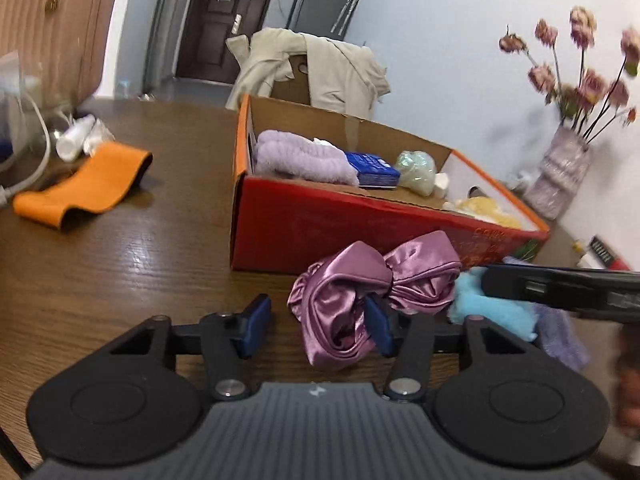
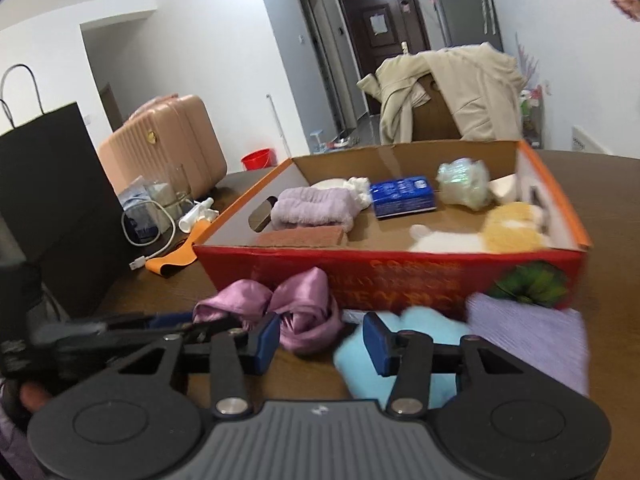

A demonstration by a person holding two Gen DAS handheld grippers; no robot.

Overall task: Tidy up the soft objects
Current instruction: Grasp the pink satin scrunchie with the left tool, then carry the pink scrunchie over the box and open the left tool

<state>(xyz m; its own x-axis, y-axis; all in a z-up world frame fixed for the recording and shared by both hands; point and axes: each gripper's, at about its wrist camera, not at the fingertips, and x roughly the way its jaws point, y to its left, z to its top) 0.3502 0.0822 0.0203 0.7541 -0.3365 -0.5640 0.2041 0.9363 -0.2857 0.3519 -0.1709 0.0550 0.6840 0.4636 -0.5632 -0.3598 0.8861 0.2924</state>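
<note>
A red cardboard box point(image 1: 360, 216) point(image 2: 380, 276) stands on the wooden table and holds a lilac towel point(image 1: 300, 156) point(image 2: 312, 208), a blue packet point(image 2: 402, 196), a pale green bundle point(image 2: 464, 182) and a yellow-white plush point(image 2: 508, 226). In front of it lie a pink satin bow point(image 1: 360, 296) point(image 2: 292, 308), a light blue fluffy item point(image 1: 492, 308) point(image 2: 384, 360) and a lilac cloth point(image 2: 528, 332). My left gripper point(image 1: 316, 324) is open, its right finger against the bow. My right gripper point(image 2: 320, 340) is open, between bow and blue item.
An orange band point(image 1: 84, 184) point(image 2: 176, 260), a white cable point(image 2: 160, 240) and small bottles point(image 1: 80, 136) lie at the left. A black paper bag point(image 2: 56, 208) and a pink suitcase point(image 2: 168, 144) stand left. A vase of dried flowers point(image 1: 560, 168) is at the right. A chair with a beige coat point(image 1: 312, 68) is behind.
</note>
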